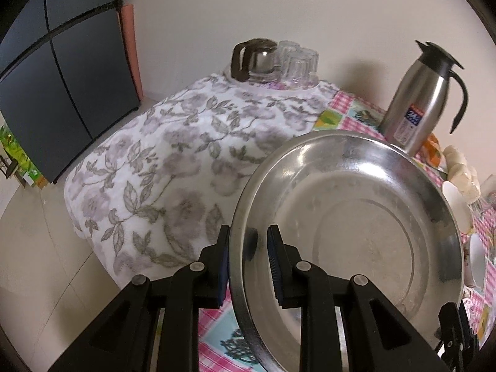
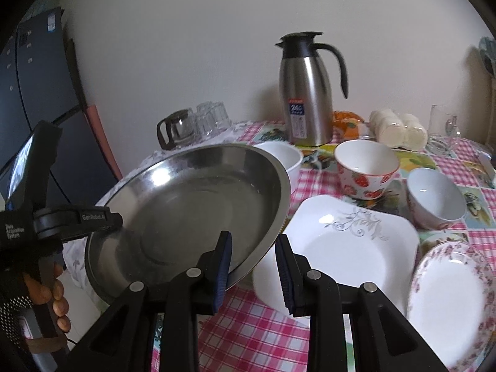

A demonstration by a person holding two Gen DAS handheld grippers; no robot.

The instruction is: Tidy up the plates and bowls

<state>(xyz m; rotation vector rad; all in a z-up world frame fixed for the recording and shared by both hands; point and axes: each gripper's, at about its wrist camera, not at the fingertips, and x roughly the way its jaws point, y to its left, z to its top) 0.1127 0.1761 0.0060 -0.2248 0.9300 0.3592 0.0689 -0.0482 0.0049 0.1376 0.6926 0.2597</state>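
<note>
Transfer step: steel plate (image 2: pixel 186 204) held off the table, both my grippers' fingers, left (image 1: pixel 248 245) and right (image 2: pixel 254 257), clamped on opposite rims; next needs level carry to white square plate (image 2: pixel 350 245).

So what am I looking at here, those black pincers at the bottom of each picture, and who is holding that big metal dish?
There is no robot here. A person holds a hand tool with two fingers in each hand, and a small wide-angle camera on each tool looks forward along its fingers. One picture comes from the left gripper, the other from the right gripper. In the right-hand view you can see the left tool gripping the far rim, with the person's hand on its handle.

Both tools pinch the rim of one steel plate, from opposite sides, tilted above the table.

On the checked tablecloth sit a square white plate, a flowered plate, a strawberry bowl, two more bowls, a steel jug, and glasses further back.
</note>
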